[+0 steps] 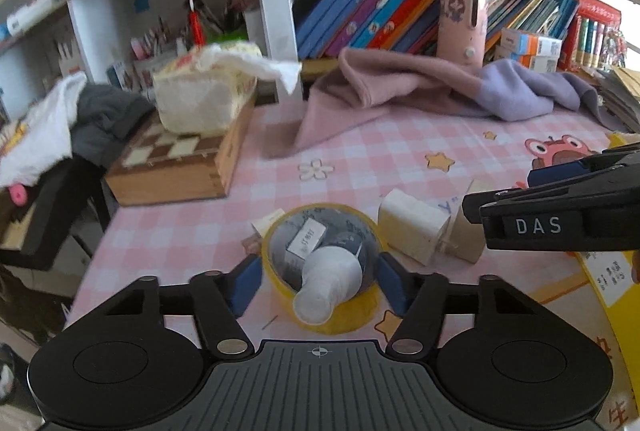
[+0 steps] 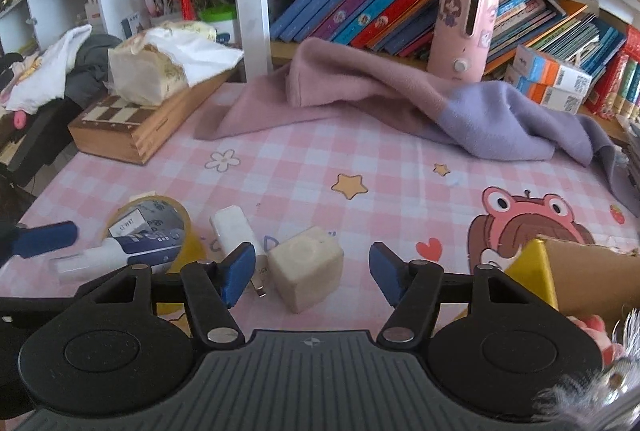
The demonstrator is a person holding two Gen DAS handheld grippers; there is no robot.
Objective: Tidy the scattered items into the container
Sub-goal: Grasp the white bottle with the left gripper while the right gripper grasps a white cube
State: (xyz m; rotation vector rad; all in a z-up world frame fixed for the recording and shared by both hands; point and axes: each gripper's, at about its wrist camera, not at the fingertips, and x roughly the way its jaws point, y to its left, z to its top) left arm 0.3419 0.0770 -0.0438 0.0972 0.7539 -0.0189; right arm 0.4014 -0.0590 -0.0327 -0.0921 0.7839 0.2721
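Pink checked cloth covers the table (image 2: 304,167); the left claw (image 1: 318,281) is clamped on a yellow tape roll (image 1: 356,307), blue pads pressing both its sides, with a white tube (image 1: 326,287) lying through the roll's centre; the right claw (image 2: 312,273) stands apart, pads clear of a cream block (image 2: 306,271) resting on the table between them; a white charger plug (image 2: 238,231) lies just beside the block, on its left; a yellow cardboard container (image 2: 580,279) sits at the right edge, near the right claw; a pink and lilac cloth (image 2: 400,103) lies further back, before the bookshelf (image 2: 400,3).
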